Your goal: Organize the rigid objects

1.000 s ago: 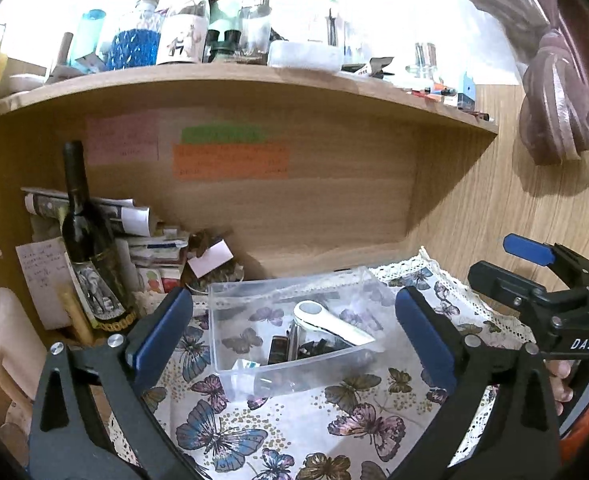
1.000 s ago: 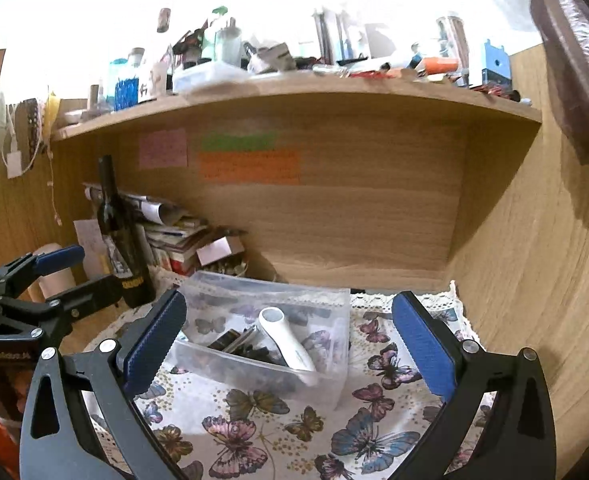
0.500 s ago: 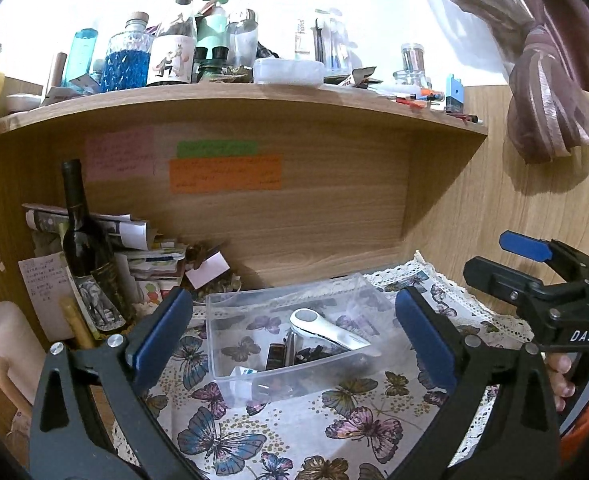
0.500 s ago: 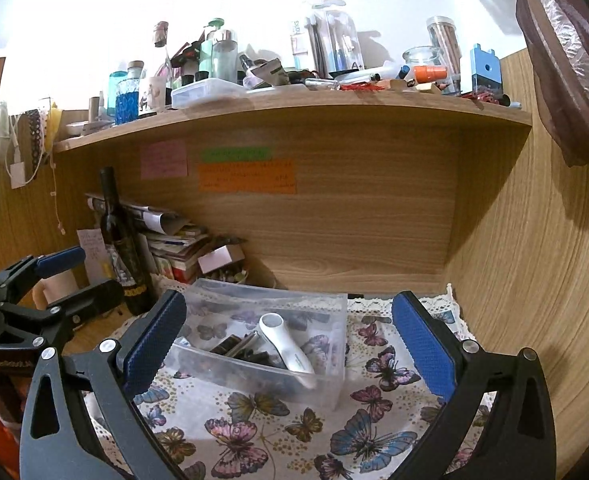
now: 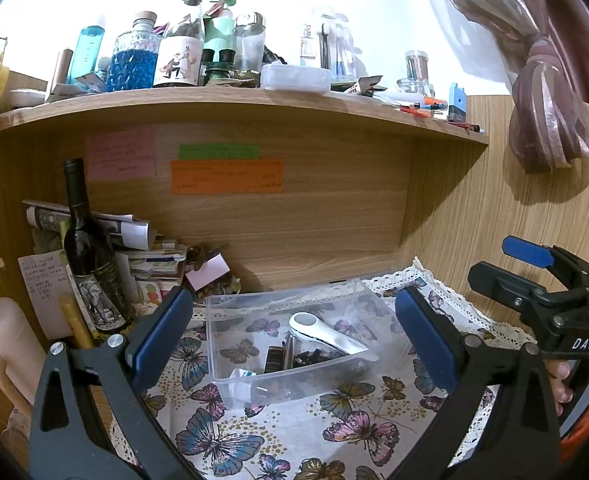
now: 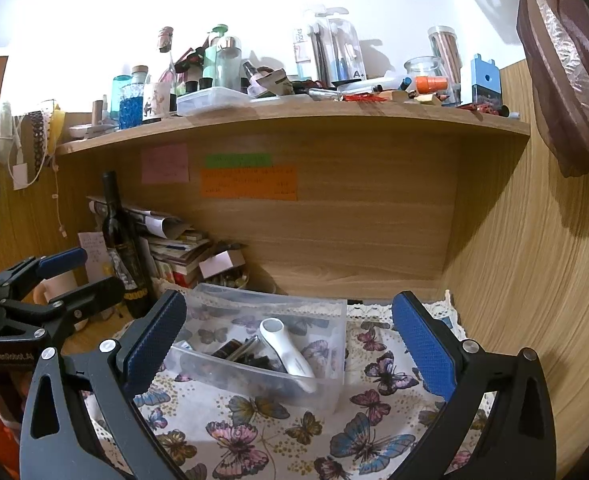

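Note:
A clear plastic box (image 5: 254,384) (image 6: 326,392) stands on the butterfly tablecloth (image 5: 222,444) (image 6: 254,448). Inside lie a white handheld device (image 5: 326,334) (image 6: 286,354) and several small dark items (image 5: 294,358) (image 6: 238,350). My left gripper (image 5: 294,340) is open and empty, held back from the box, which shows between its blue pads (image 5: 162,334). My right gripper (image 6: 290,340) is open and empty, also back from the box. Each gripper shows at the edge of the other's view: the right gripper (image 5: 534,276) and the left gripper (image 6: 62,276).
A dark wine bottle (image 5: 90,256) (image 6: 124,248) stands left of the box before a stack of papers and books (image 5: 150,256). A cluttered wooden shelf (image 5: 234,104) (image 6: 294,114) hangs overhead. A wooden wall (image 6: 534,280) is on the right. A beige cup (image 5: 6,344) stands far left.
Both grippers have risen and tilted up a little, so more of the upper shelf shows. The box and its contents have not moved. Both stay open.

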Demonstrator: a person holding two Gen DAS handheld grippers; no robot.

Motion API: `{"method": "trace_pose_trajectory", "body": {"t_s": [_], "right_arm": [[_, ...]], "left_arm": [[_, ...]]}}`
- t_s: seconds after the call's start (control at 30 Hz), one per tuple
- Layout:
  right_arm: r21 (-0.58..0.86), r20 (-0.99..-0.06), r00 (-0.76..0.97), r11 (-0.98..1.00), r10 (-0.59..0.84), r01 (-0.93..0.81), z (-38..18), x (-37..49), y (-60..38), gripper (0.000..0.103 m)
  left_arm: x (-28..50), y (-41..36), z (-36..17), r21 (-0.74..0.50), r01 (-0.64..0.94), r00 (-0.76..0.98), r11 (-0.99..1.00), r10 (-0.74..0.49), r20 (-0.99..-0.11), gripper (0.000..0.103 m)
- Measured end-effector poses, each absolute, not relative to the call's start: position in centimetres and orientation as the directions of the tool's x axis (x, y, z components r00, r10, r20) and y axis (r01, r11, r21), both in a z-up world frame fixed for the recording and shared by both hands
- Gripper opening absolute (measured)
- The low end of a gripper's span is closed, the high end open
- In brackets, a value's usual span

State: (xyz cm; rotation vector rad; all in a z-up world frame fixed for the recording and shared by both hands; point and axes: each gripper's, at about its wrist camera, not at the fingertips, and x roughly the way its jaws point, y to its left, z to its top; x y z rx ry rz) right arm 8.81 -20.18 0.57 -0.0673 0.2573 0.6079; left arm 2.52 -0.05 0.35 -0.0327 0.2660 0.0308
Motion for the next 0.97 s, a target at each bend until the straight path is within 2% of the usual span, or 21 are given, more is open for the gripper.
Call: {"method": "trace_pose_trajectory", "body": {"t_s": [0.97], "right_arm": [[0.018, -0.265, 0.79, 0.821, 0.554, -0.57, 0.49, 9.15, -20.05, 0.103]], "left_arm": [[2.67, 0.28, 0.44, -0.072, -0.037, 0.964, 0.997, 0.017, -0.265, 0.103]]}}
